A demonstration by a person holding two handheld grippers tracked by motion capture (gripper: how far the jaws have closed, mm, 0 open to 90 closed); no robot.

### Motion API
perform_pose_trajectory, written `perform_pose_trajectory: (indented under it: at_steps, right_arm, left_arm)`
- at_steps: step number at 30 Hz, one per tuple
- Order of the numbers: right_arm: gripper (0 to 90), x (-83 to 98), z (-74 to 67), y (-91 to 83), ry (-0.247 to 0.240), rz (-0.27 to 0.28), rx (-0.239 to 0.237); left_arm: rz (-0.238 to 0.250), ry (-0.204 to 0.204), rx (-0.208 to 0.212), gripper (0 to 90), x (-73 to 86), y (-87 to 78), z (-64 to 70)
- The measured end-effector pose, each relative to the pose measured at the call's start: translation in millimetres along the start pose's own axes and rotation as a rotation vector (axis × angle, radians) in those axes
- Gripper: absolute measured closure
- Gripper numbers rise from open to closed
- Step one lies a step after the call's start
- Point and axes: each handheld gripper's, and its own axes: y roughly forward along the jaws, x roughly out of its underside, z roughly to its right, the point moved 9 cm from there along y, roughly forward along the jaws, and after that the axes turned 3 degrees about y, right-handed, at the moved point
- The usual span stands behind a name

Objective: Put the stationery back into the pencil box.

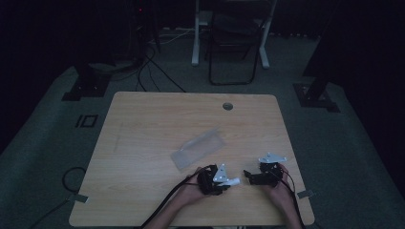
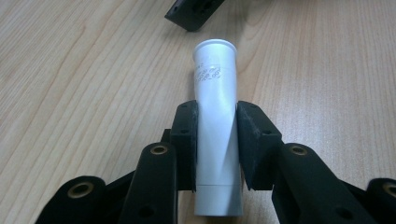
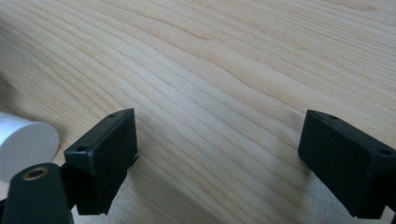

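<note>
1. Left gripper (image 2: 217, 140): matte black jaws with rough foam-like pads, closed onto a white tube (image 2: 216, 126); both pads press its sides.
2. White tube: smooth plastic cylinder, faint grey print near its flared end, which juts past the jaw tips; capped end sits back between the jaws.
3. Right gripper (image 3: 217, 158): blocky black jaws spread wide, holding nothing; tube's round end (image 3: 25, 147) just beside its left jaw.
4. Table (image 1: 157, 114): pale wood grain, below both grippers.
5. Clear plastic bag (image 1: 199, 149): flat, farther out.
</note>
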Motion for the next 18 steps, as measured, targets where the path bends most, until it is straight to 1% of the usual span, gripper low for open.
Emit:
perform_pose_trajectory:
  at_steps: [4, 8, 16, 18]
  right_arm:
    - [11.6, 0.0, 0.0, 0.0, 0.0, 0.0, 0.0]
    - [11.6, 0.1, 0.1, -0.1, -0.001, 0.0, 0.0]
    - [11.6, 0.2, 0.2, -0.1, 0.0, 0.001, 0.0]
    - [11.6, 0.2, 0.2, -0.1, 0.0, 0.001, 0.0]
  left_arm:
    - [-0.02, -0.004, -0.007, 69.3, 3.0, 1.2, -1.1]
    - [-0.019, -0.012, 0.0, 68.9, 4.4, 0.1, -1.8]
    - [-0.037, -0.027, 0.006, 67.3, 8.4, -3.8, -4.6]
    - [-0.033, -0.033, 0.008, 67.2, 8.9, -4.1, -4.8]
